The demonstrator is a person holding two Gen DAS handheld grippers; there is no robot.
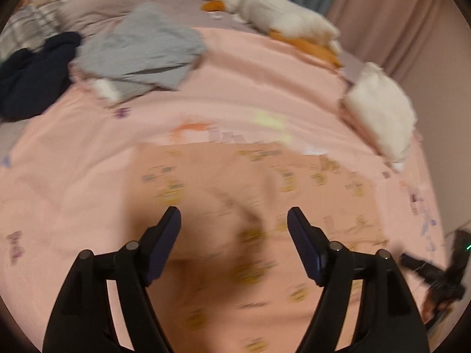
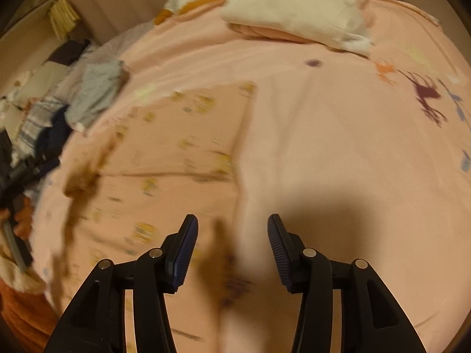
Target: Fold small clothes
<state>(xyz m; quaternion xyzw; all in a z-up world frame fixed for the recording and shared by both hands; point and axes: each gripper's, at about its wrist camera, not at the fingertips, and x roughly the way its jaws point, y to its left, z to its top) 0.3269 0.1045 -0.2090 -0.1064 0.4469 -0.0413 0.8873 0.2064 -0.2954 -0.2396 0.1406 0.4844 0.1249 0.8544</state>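
Peach printed garment (image 1: 253, 176) flat on pink bedspread (image 1: 73, 153), long axis running away from left tool (image 1: 234, 220), both tools' jaws apart, empty

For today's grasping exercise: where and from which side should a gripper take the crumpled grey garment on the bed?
Grip the grey garment at its loose flap nearest the open pink bedspread, coming from that bare side; the dark garment crowds its other side. Blur hides finer detail.
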